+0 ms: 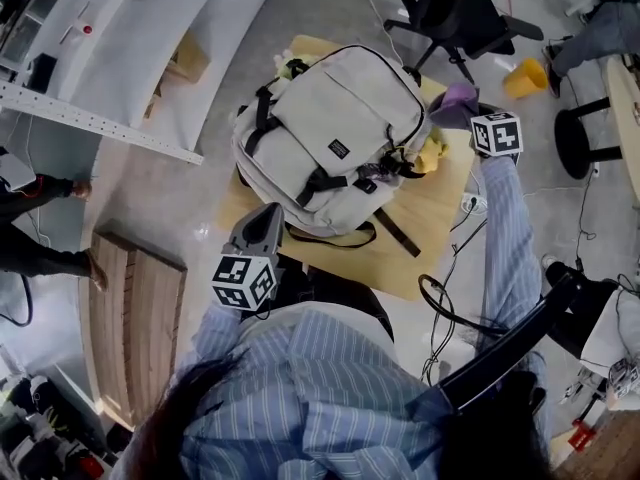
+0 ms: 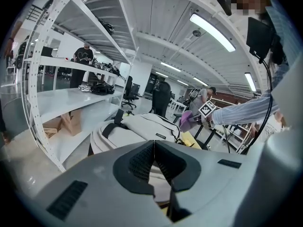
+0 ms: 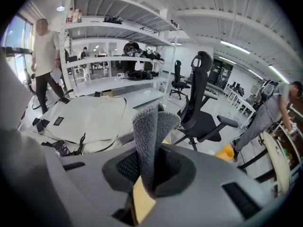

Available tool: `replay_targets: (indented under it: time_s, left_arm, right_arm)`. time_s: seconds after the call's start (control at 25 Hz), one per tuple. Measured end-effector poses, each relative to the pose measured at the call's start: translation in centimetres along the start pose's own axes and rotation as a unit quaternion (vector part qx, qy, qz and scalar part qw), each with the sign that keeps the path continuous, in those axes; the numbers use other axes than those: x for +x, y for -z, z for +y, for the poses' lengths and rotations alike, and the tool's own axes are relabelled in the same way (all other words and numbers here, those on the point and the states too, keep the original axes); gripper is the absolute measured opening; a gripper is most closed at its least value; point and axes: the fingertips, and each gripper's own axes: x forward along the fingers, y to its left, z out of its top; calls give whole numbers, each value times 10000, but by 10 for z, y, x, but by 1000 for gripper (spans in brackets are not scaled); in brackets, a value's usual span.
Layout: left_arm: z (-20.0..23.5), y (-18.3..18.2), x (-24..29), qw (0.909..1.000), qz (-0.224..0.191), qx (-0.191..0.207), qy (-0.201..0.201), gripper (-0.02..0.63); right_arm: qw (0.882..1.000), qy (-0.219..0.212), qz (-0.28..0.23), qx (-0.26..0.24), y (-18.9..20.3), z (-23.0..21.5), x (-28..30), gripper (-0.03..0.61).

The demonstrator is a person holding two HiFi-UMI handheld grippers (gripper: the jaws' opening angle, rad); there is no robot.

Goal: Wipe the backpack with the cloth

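A beige backpack point(image 1: 330, 133) with black straps lies flat on a small wooden table point(image 1: 425, 233). My right gripper point(image 1: 462, 115) hovers at the backpack's right edge, shut on a folded purple-grey cloth point(image 1: 455, 100). In the right gripper view the cloth point(image 3: 152, 131) stands up between the jaws, with the backpack point(image 3: 87, 117) to the left. My left gripper point(image 1: 270, 216) is at the backpack's near left corner, shut with nothing in it. The left gripper view shows its jaws closed together, the backpack point(image 2: 137, 129) ahead, and the cloth point(image 2: 188, 120) beyond.
A black office chair point(image 1: 450, 13) stands behind the table. A yellow object point(image 1: 525, 78) lies on the floor at right near a black stool point(image 1: 580, 138). White shelving point(image 1: 150, 28) runs along the left, with a wooden bench point(image 1: 135, 318) below. Cables point(image 1: 450, 308) trail off the table's right.
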Motion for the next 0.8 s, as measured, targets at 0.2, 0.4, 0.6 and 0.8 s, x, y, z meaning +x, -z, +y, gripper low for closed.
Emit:
replay_targets:
  time_s: [0.2, 0.4, 0.6, 0.8]
  left_arm:
    - [25, -18, 7, 10000, -26, -15, 68, 6]
    - [55, -30, 16, 9999, 14, -46, 124, 6]
    - [83, -43, 22, 9998, 10, -99, 159, 6]
    - [118, -47, 24, 9998, 55, -193, 98, 6]
  right_arm:
    - [9986, 333, 210, 357, -5, -6, -4, 41]
    - [9978, 255, 491, 359, -14, 13, 14, 41]
    - [9973, 107, 644, 339, -39, 33, 36, 41]
    - [9977, 33, 657, 172, -81, 53, 62, 41]
